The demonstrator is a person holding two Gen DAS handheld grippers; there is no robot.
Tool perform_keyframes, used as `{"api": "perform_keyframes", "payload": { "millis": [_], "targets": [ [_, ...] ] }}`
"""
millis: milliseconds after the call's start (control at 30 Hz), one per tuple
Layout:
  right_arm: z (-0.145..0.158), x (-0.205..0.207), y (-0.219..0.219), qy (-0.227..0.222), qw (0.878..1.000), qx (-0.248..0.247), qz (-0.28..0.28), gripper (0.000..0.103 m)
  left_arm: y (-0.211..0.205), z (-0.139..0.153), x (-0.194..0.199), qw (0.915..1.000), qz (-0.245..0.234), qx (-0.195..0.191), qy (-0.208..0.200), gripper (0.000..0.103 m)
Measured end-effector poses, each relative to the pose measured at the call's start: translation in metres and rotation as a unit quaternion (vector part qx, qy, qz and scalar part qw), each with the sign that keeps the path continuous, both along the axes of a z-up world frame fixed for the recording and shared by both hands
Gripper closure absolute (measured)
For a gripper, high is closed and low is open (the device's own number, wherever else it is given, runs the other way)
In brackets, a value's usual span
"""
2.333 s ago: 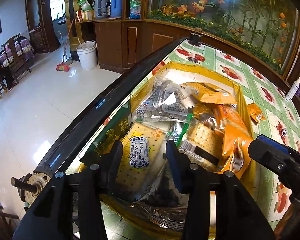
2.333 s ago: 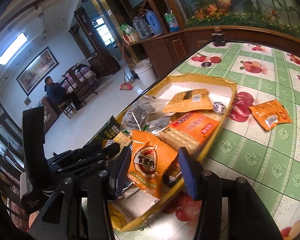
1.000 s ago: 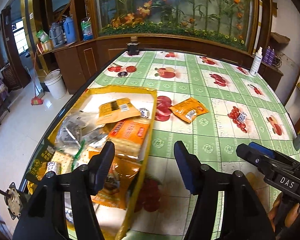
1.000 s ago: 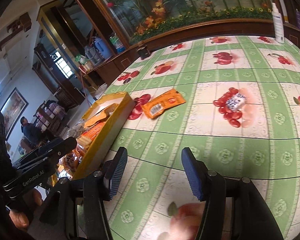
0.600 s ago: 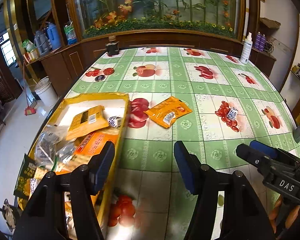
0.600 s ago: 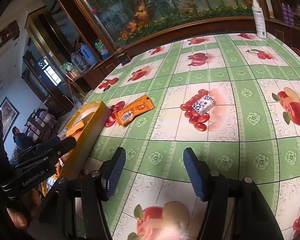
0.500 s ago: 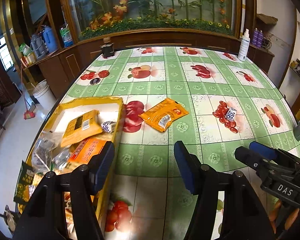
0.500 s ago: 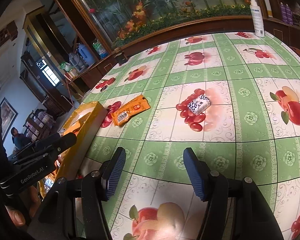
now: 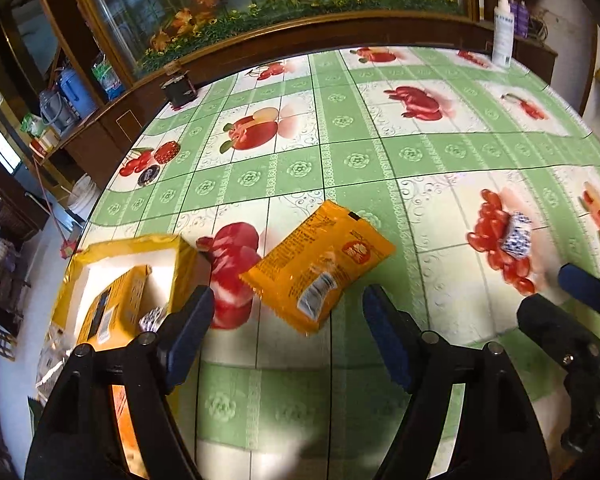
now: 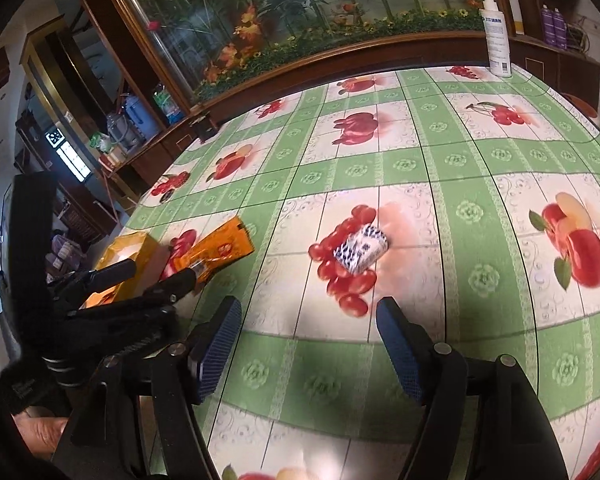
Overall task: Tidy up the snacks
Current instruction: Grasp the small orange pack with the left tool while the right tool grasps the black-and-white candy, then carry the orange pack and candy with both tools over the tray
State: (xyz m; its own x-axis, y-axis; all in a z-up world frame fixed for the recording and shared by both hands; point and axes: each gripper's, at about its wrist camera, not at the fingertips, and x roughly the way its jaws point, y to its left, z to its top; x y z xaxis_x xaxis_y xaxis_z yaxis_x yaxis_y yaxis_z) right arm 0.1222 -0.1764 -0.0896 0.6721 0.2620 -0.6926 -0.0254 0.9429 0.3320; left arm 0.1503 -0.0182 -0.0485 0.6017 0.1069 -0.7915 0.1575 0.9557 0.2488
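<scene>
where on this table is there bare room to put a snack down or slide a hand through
Bare cloth runs between the orange packet and the blue-white candy, and across the far table up to the spray bottle. It is crowded at the left edge, where the packet lies close beside the filled yellow tray.

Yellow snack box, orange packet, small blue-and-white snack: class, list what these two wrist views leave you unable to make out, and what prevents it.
- Yellow box: left wrist view, the left gripper and frame edge hide most contents; right wrist view, the left gripper blocks it.
- Orange packet: printing too blurred to read; half hidden in right wrist view.
- Blue-and-white snack: motion blur, wrapper text unreadable.
- White bottle: label too small.
</scene>
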Motion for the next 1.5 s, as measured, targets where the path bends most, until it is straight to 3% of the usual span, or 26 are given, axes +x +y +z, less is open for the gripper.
{"api": "perform_keyframes", "payload": {
  "millis": [200,300,467,533,633,667,700,733,767,833,933,1233,1500],
  "targets": [
    [-0.008,0.023,0.004,0.005,0.999,-0.032,-0.023,0.033,0.003,-0.015,0.023,0.9997,0.013,0.014,0.015,0.026],
    [-0.015,0.035,0.006,0.014,0.998,-0.051,-0.029,0.037,0.007,-0.017,0.032,0.9997,0.022,0.007,0.011,0.021],
    [-0.018,0.045,0.016,0.011,0.994,-0.103,-0.025,0.039,0.014,-0.018,0.042,0.9993,0.029,-0.019,0.014,0.021],
    [-0.018,0.046,0.018,0.009,0.992,-0.124,-0.025,0.053,0.014,-0.019,0.044,0.9993,0.028,-0.024,0.010,0.021],
    [-0.018,0.047,0.016,0.007,0.990,-0.140,-0.024,0.082,0.017,-0.020,0.046,0.9987,0.027,-0.042,0.007,0.022],
    [-0.018,0.047,0.014,0.006,0.990,-0.142,-0.022,0.082,0.017,-0.020,0.045,0.9983,0.022,-0.053,0.009,0.029],
    [-0.018,0.046,0.013,0.005,0.990,-0.139,-0.020,0.082,0.017,-0.019,0.046,0.9974,0.014,-0.069,0.014,0.043],
    [-0.018,0.046,0.012,0.005,0.990,-0.138,-0.019,0.083,0.017,-0.018,0.045,0.9967,0.011,-0.078,0.018,0.044],
    [-0.018,0.046,0.011,0.004,0.990,-0.136,-0.018,0.083,0.015,-0.017,0.044,0.9972,0.005,-0.073,0.017,0.058],
    [-0.018,0.045,0.010,0.003,0.991,-0.132,-0.016,0.083,0.010,-0.016,0.041,0.9974,-0.007,-0.070,0.015,0.067],
    [-0.017,0.042,0.008,0.001,0.992,-0.122,-0.014,0.083,0.006,-0.015,0.036,0.9964,-0.019,-0.081,0.017,0.068],
    [-0.013,0.026,-0.006,-0.004,0.997,-0.071,-0.005,0.083,0.019,-0.006,0.011,0.9857,-0.021,-0.163,0.036,0.070],
    [-0.002,-0.001,-0.012,-0.020,0.999,-0.038,0.005,0.083,0.024,0.005,-0.025,0.9843,-0.016,-0.174,0.021,0.070]
  ]
}}
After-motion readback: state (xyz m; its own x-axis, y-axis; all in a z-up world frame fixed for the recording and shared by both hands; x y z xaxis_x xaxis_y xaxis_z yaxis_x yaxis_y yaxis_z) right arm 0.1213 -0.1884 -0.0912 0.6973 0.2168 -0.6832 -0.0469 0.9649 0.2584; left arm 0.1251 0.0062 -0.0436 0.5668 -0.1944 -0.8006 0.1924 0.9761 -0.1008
